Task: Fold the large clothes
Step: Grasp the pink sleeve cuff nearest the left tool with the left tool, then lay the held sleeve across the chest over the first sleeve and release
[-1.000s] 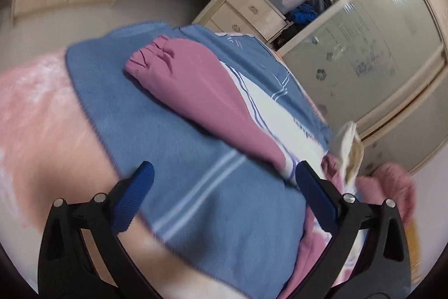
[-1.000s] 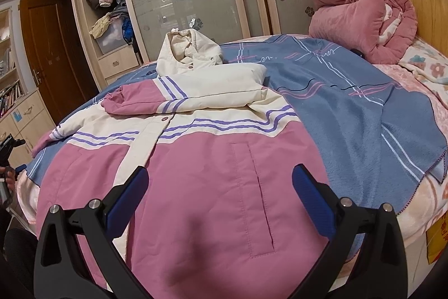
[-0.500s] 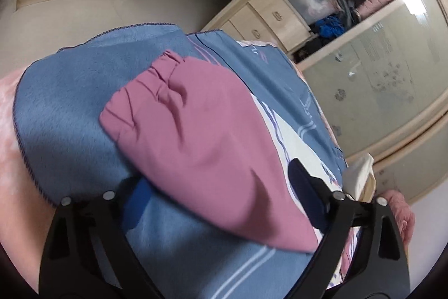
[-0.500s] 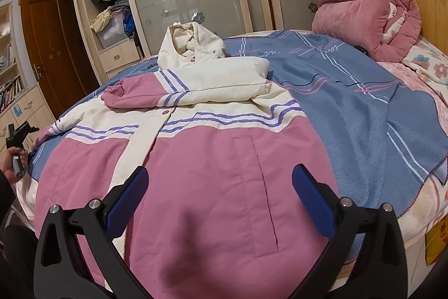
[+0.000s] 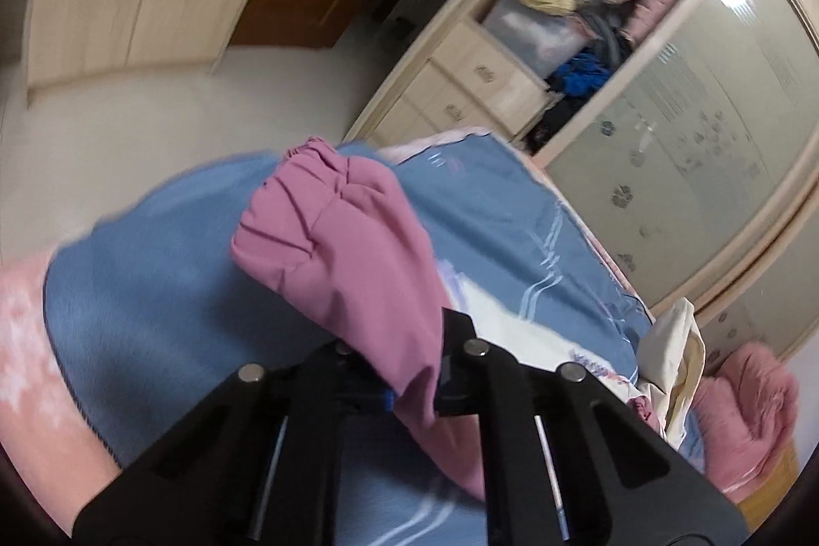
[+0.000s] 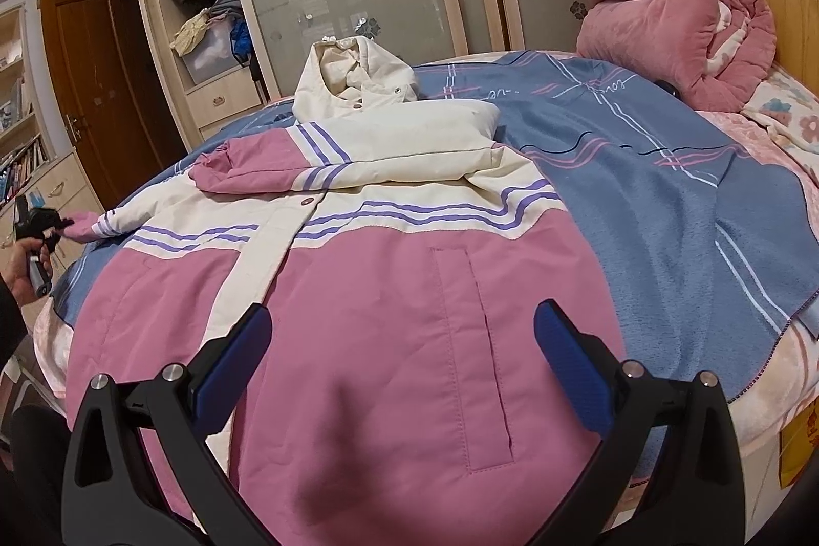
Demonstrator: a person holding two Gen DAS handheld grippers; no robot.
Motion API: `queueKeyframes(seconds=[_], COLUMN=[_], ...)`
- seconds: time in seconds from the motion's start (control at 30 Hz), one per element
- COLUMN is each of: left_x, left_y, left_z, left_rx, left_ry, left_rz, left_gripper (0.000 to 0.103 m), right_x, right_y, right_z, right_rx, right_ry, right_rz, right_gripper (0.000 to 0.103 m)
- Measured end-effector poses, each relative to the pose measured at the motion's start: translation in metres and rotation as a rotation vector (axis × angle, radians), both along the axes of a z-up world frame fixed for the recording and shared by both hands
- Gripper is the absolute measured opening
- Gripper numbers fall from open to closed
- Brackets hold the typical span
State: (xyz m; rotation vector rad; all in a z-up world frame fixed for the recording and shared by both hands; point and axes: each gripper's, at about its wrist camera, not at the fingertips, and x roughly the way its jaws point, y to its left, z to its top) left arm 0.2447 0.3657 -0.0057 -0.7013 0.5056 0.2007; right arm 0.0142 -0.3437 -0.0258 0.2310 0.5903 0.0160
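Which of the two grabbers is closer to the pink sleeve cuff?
Left. The left gripper is shut on the sleeve just behind the pink sleeve cuff; the right gripper hovers open over the jacket's lower front, far off.

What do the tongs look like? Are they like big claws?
A bit like claws. The right tongs have two black plastic arms in a V, with triangle-shaped holes, round silver bolts and bright blue textured pads on the tips. The left tongs have the same black frame and silver bolts, plus thin metal rods. At the edge, a dark sleeve shows.
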Motion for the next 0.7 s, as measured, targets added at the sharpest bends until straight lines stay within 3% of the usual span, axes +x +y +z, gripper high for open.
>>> queueKeyframes(seconds=[0.17,0.3,0.4,0.53,0.63,0.7], left_x=[0.024,0.051,0.060,0.059,0.058,0.061], left_y=[-0.064,-0.177,-0.279,-0.401,-0.476,-0.501], left_z=[0.066,0.118,0.135,0.115,0.064,0.027], left_rx=[0.240,0.508,0.625,0.660,0.717,0.703], left_ry=[-0.023,-0.074,-0.125,-0.134,-0.074,-0.011], left_rz=[-0.047,-0.206,-0.381,-0.601,-0.713,-0.753], left_gripper=[0.007,0.007,0.007,0.007,0.007,0.007], right_x=[0.000,0.001,0.001,0.001,0.001,-0.001], right_y=[0.000,-0.003,-0.005,-0.009,-0.013,-0.015], right_z=[0.001,0.000,0.000,-0.002,-0.002,-0.002], right_rx=[0.012,0.027,0.039,0.051,0.060,0.061], right_ry=[-0.003,0.003,0.001,0.008,0.009,0.009], right_rz=[0.009,0.009,0.007,0.001,-0.003,-0.003], right_gripper=[0.102,0.102,0.102,0.102,0.102,0.102])
